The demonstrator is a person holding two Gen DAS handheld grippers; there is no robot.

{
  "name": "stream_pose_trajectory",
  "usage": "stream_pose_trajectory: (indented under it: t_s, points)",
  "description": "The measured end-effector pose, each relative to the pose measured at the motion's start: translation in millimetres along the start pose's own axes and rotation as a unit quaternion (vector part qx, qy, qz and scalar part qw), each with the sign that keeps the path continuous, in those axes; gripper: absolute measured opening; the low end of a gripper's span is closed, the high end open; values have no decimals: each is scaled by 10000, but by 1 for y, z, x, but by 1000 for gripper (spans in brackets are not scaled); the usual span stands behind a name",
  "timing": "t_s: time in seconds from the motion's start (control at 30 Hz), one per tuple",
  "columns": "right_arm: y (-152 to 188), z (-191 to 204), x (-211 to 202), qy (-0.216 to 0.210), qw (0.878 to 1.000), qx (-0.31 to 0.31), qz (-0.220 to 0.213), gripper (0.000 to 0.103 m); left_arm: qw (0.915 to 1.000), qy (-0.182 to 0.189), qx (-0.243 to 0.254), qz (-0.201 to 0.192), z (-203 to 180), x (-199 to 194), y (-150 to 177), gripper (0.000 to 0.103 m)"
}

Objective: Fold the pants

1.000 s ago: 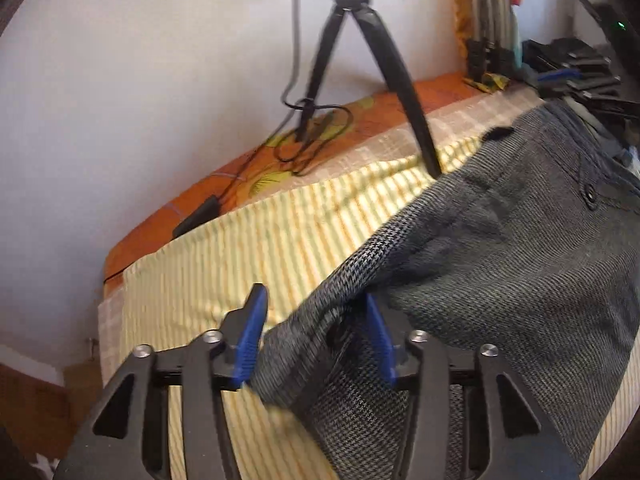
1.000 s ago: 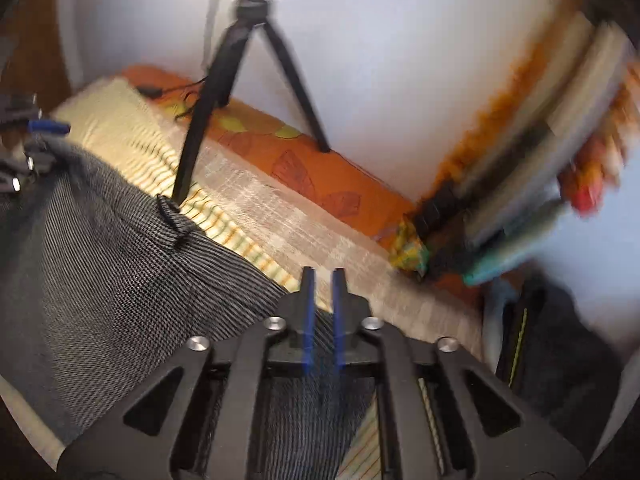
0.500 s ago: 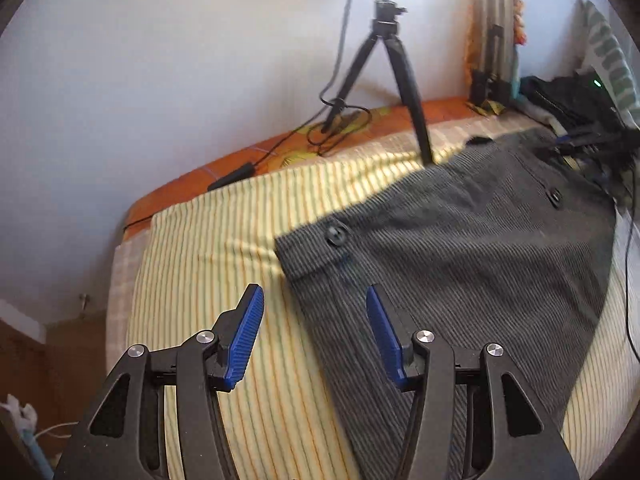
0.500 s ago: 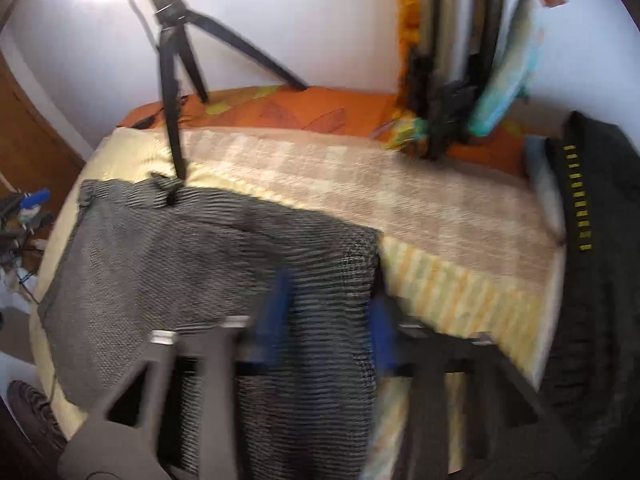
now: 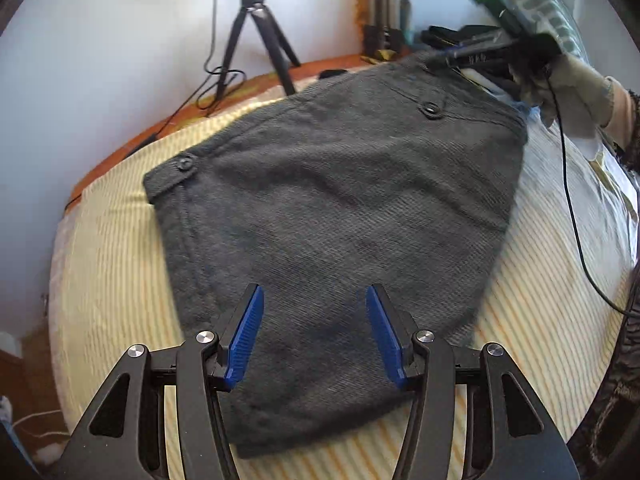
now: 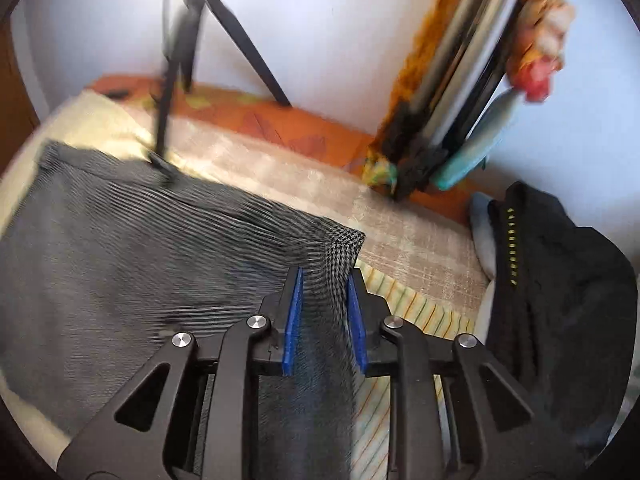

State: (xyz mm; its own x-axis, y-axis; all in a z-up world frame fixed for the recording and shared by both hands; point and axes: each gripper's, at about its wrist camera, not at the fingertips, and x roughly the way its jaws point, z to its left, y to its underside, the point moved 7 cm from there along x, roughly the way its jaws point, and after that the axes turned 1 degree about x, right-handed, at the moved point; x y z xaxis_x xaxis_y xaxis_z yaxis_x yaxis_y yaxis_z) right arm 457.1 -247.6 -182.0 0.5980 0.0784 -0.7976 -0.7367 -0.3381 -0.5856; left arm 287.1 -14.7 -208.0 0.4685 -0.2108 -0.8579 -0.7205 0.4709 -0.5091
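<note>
The grey woven pants lie folded and flat on the yellow striped bed cover, with two buttons along the waistband. My left gripper is open and empty, above the near part of the pants. My right gripper is open, its blue pads either side of the pants' right edge, near the corner, without pinching it. The right gripper and gloved hand also show in the left wrist view at the far right corner of the pants.
A black tripod with cables stands on the orange sheet by the white wall. Dark clothes are piled at the right of the bed. Boards and bright items lean in the corner. A cable trails across the bed's right side.
My left gripper let go of the pants' corner and drew back toward the near edge. My right gripper opened from shut and still sits over the right edge. The pants now lie flat.
</note>
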Motion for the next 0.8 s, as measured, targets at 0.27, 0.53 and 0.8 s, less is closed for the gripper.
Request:
stream_pose_trajectory:
  t_s: [0.27, 0.53, 0.8]
  points:
    - [21, 115, -28, -1723, 9841, -438, 19, 13, 9997, 107, -192, -104, -22, -10, 18, 52]
    - [40, 155, 34, -1678, 9834, -428, 543, 13, 9986, 82, -499, -153, -17, -17, 37, 52]
    - [43, 138, -13, -1800, 9832, 211, 217, 13, 9960, -203, -760, -422, 9, -26, 26, 52]
